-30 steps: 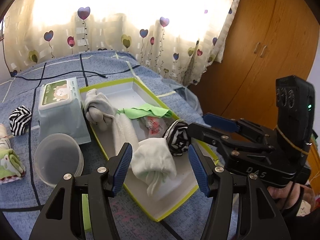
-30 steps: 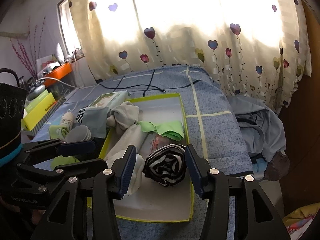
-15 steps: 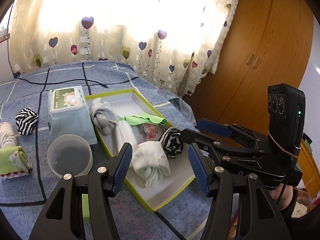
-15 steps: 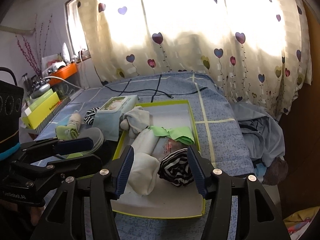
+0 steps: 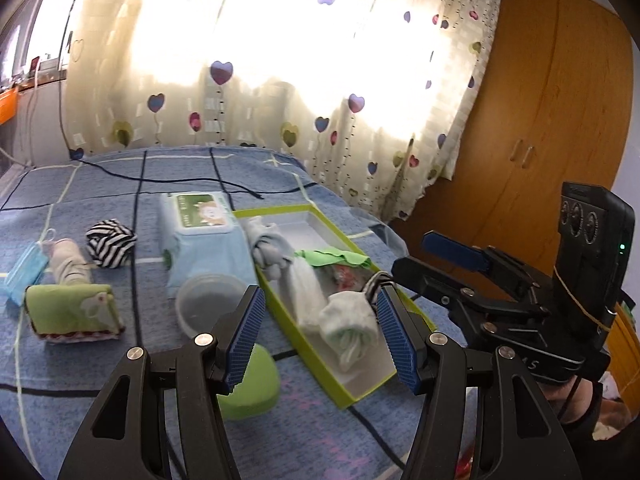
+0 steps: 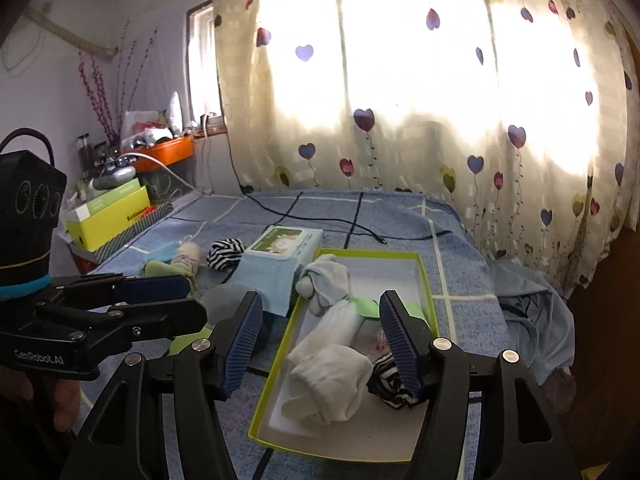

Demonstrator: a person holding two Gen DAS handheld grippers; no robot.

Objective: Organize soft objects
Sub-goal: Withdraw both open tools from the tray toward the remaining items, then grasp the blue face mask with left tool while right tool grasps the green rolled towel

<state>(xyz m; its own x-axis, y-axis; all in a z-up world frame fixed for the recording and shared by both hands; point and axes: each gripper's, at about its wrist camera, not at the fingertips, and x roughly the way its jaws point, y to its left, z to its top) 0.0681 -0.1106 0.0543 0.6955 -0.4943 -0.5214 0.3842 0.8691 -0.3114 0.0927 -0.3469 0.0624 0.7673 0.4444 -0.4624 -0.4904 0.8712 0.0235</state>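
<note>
**Striped roll lands in the box; more soft things wait on the bed**

The right tongs (image 6: 320, 336) stand wide, their jaws having just been opening, and nothing is clamped between them: the black-and-white striped roll (image 6: 390, 384) lies free in the green-edged box (image 6: 424, 276), partly hidden behind the right-hand pad, just beside a white sock bundle (image 6: 328, 376). Farther up the box sit a grey knotted sock (image 6: 324, 280) and a green cloth (image 6: 366, 306). The left tongs (image 5: 320, 336) are likewise agape and empty, poised over the near end of the box.

The step in hand looks like the end of a drop-off, both hands clear of the box. Still loose on the blue bed (image 5: 100, 368) are a second striped roll (image 5: 110, 242), a beige sock roll (image 5: 70, 266), a folded green towel (image 5: 74, 312) and a blue face mask (image 5: 26, 272), all to the left of the wipes pack (image 5: 200, 236) and a clear round tub (image 5: 210, 300). The next move probably calls for the left tongs to swing across to one of these, close gently on its bulk, and carry it to the bare far end of the box.
</note>
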